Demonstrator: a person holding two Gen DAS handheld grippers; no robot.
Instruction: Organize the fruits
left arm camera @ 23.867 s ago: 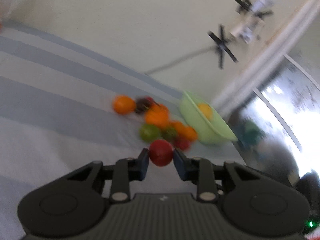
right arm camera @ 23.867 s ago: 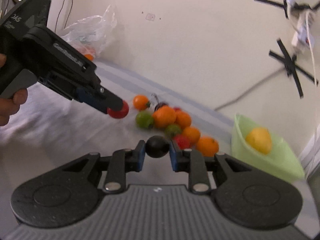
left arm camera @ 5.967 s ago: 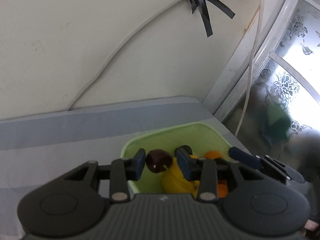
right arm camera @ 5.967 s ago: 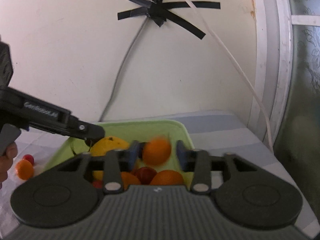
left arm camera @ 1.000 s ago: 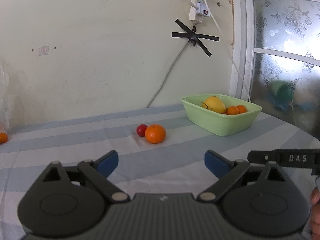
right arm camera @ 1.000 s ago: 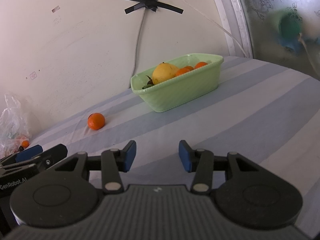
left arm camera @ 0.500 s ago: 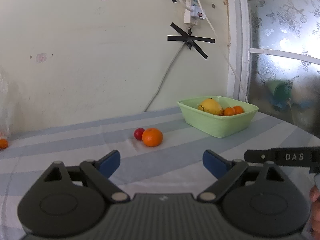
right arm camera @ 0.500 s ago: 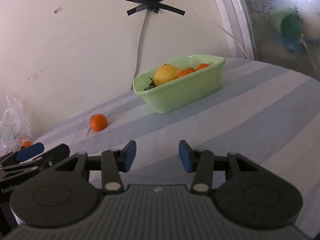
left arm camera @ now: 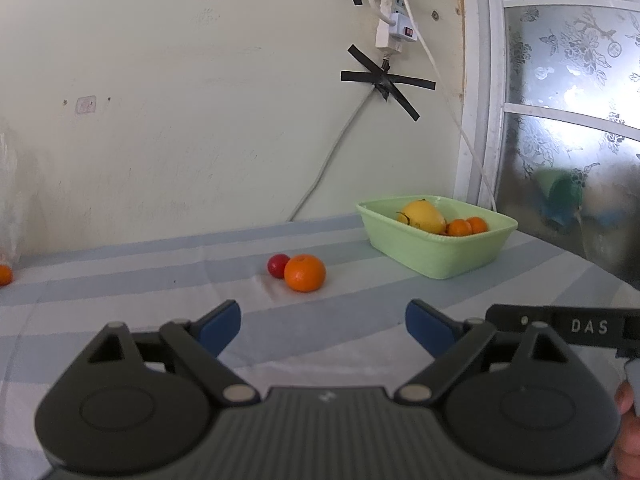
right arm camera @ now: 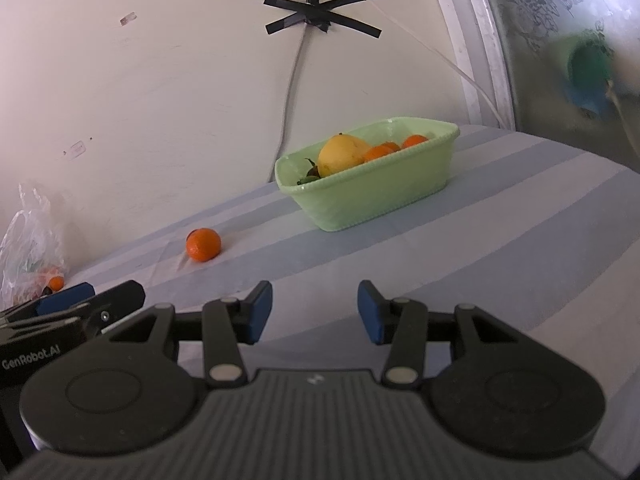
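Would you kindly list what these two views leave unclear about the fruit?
- Right wrist view: the small red fruit is almost hidden behind the orange.
- Both views: fruit low in the green bowl is hidden by its wall.
- Right wrist view: the plastic bag contents are too blurred to count.

I can read white letters "DAS" on the black side of my right gripper, seen from my left camera. On the black side of my left gripper, seen from my right camera, I read "GenRobot.AI".
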